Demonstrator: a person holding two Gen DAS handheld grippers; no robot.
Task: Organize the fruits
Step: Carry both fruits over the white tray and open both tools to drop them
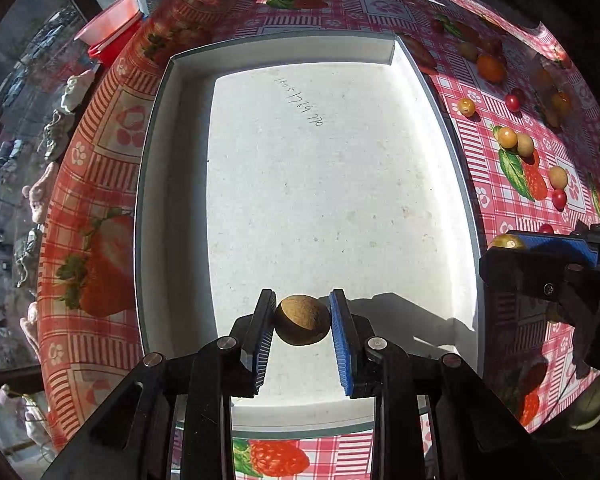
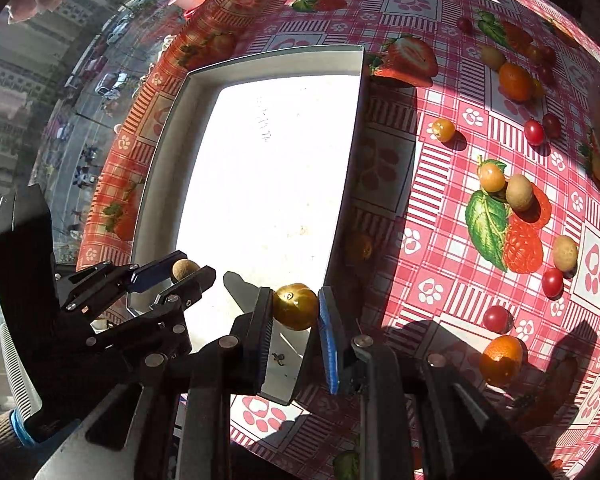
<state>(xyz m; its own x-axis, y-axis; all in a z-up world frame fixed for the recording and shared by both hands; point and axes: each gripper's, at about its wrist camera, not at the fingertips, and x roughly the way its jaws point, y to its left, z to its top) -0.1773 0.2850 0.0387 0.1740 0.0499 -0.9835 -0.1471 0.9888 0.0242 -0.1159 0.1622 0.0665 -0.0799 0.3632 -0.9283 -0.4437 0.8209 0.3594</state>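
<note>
On the checked tabletop [image 2: 440, 240], loose fruits [image 2: 520, 196] lie right of the white tray [image 1: 156, 184], over whose near end the left claw [image 1: 302, 320] pinches a brown longan [image 1: 302, 320] and the right claw [image 2: 295, 307] grips a yellow-green tomato [image 2: 295, 307].

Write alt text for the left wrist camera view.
The left gripper holds a round brown fruit over a bare white tray on a strawberry-print tablecloth. Small loose fruits lie right of the tray, where the right gripper grips another.
</note>
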